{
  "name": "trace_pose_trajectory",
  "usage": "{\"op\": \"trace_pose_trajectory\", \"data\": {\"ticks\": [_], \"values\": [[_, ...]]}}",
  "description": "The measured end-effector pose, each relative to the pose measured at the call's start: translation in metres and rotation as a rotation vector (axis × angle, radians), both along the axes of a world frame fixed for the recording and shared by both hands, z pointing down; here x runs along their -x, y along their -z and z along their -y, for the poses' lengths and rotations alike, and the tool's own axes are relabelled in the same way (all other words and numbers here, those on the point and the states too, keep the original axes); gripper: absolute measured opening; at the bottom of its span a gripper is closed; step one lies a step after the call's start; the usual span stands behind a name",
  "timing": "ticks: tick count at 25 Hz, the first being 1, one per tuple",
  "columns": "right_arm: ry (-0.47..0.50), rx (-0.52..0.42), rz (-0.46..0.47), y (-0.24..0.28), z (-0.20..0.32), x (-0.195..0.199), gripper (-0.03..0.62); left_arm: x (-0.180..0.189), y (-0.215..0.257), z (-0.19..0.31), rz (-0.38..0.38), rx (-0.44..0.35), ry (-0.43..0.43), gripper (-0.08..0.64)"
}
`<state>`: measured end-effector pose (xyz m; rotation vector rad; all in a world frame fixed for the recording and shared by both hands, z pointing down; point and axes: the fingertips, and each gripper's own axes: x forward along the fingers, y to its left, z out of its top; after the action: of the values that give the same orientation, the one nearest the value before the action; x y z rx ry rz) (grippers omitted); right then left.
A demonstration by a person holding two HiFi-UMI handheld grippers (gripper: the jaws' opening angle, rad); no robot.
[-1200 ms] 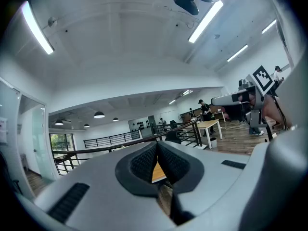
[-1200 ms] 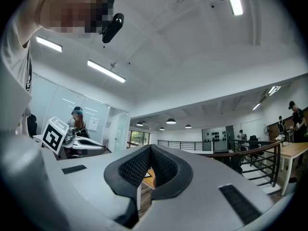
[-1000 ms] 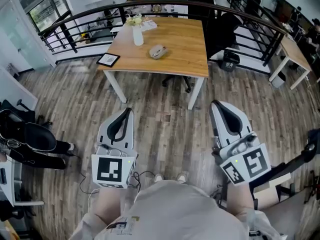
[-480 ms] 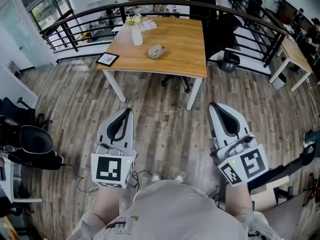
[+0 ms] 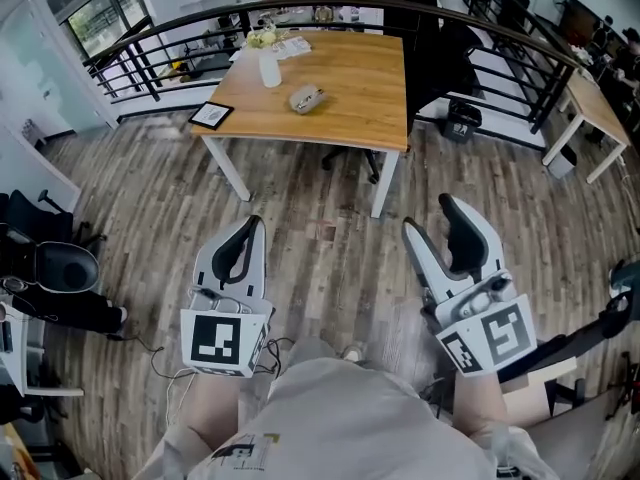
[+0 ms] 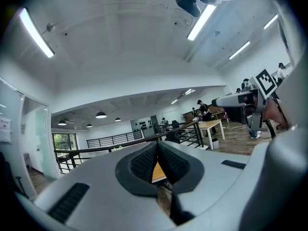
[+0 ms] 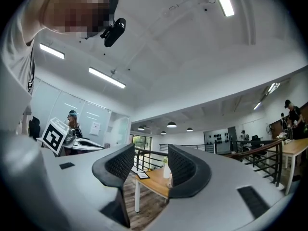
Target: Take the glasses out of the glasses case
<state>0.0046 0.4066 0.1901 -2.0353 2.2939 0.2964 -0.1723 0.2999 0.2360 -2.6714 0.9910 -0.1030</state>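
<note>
Glasses case [image 5: 307,99] lay on the wooden table [image 5: 370,98] in the upper middle of the head view, well apart from both grippers, which hung low in the frame over the plank floor [image 5: 330,268]; what had just changed was on the right, where the right gripper [image 5: 436,230] had just been opening its jaws, and they stood wide with nothing between them; its own view showed only the far table and a white vase [image 7: 166,170] through the gap; the left gripper [image 5: 254,226] had its jaws pressed together on nothing, a thin sliver of tabletop showing above the seam in its own view; to my eye the opening was a readying move, the case not yet reached or touched, and the whole job of getting the glasses out still lay ahead; the case itself looked small, rounded and pale grey, seemingly closed, lying just right of the vase [image 5: 270,68] and up from a dark framed tablet [image 5: 211,116] at the table's near left corner; too far off to make out a hinge or the glasses
</note>
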Motion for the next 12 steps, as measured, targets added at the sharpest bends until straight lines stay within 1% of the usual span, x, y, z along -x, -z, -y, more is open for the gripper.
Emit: {"op": "trace_pose_trajectory", "data": {"ticks": [3,7,12], "values": [[0.001,0.019,-0.003,-0.008,-0.007,-0.010,0.238,-0.013,-0.006,-0.007,0.004,0.006,-0.012,0.017],[0.003,0.008,-0.006,-0.010,-0.006,-0.024,0.235,-0.028,-0.012,-0.007,0.029,-0.011,-0.011,0.017],[-0.012,0.013,-0.018,-0.017,0.004,-0.042,0.235,-0.049,-0.024,-0.002,0.064,0.041,-0.004,0.017]]}}
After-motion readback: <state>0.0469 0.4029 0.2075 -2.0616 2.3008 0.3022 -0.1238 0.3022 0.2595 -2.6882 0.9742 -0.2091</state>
